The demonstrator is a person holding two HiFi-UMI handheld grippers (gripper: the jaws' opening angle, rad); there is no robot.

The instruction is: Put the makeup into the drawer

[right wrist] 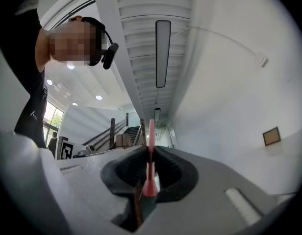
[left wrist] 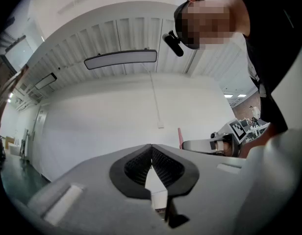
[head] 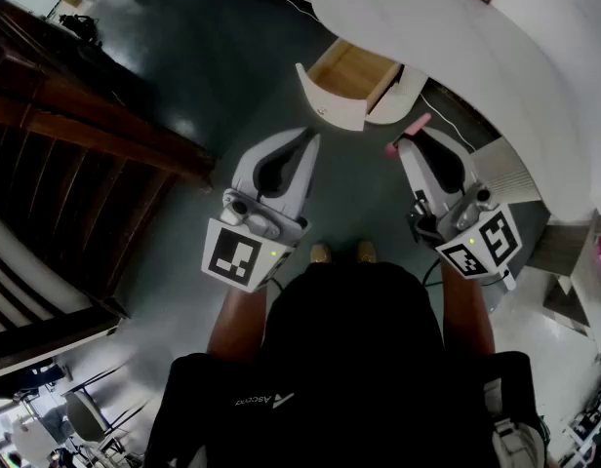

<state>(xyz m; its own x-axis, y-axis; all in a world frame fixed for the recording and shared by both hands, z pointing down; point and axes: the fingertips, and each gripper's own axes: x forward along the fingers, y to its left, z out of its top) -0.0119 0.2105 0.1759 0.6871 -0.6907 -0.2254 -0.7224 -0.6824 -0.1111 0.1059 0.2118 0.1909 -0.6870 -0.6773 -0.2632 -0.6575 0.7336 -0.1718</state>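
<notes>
The person stands on a dark, glossy floor [head: 213, 66] facing a curved white tabletop [head: 457, 47]. A drawer [head: 330, 105] stands pulled out from under it, white front, pale wood inside. From where I stand the left gripper [head: 310, 140] has its jaws pressed together with nothing between them, held out over the floor short of the drawer. The right gripper [head: 405, 145] is clamped on the makeup [head: 419, 122], a slim pink stick that pokes out past the jaw tips. It hangs near the drawer's right corner, outside it.

The right gripper view shows the stick standing upright between the dark pads [right wrist: 126, 173], its flared end low in the jaws. A dark wooden staircase [head: 76, 135] runs down the left side of the room. The walls are plain white, with a small framed picture [right wrist: 271, 136] on one. Overhead is a ribbed white ceiling with a long light panel [left wrist: 120, 59]. The toes of the person's shoes [head: 320, 253] show just behind the grippers.
</notes>
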